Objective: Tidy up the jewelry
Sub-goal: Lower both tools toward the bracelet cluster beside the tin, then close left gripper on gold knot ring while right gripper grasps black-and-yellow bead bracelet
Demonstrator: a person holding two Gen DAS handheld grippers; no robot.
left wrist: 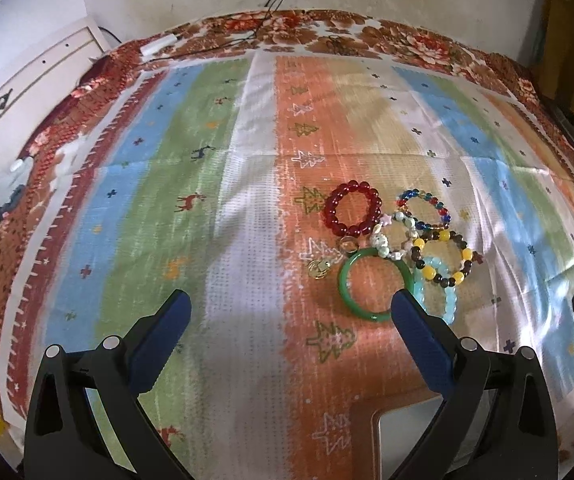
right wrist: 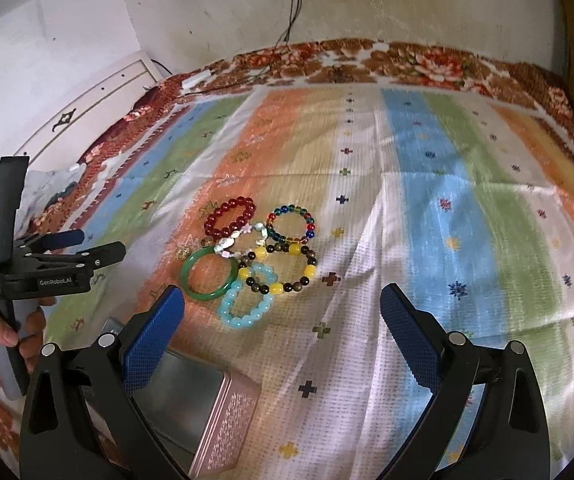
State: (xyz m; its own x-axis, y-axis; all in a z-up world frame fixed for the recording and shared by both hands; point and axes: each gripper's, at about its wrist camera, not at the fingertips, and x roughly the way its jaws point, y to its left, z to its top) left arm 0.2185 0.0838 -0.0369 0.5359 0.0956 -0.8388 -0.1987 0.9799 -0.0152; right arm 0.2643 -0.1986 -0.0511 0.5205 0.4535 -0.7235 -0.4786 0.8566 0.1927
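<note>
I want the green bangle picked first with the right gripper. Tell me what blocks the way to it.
Nothing stands between the right gripper and the green bangle; only bare cloth. But the light blue bracelet touches the bangle's right side, and the white stone bracelet lies at its far edge.

Home bedroom, floral bedspread (right wrist: 427,60), striped cloth (right wrist: 427,208)

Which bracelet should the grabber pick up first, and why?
Probably the light blue bead bracelet: it lies nearest the open right gripper and the open pink tin, on top at the pile's edge. Lower the fingers over its near rim.
</note>
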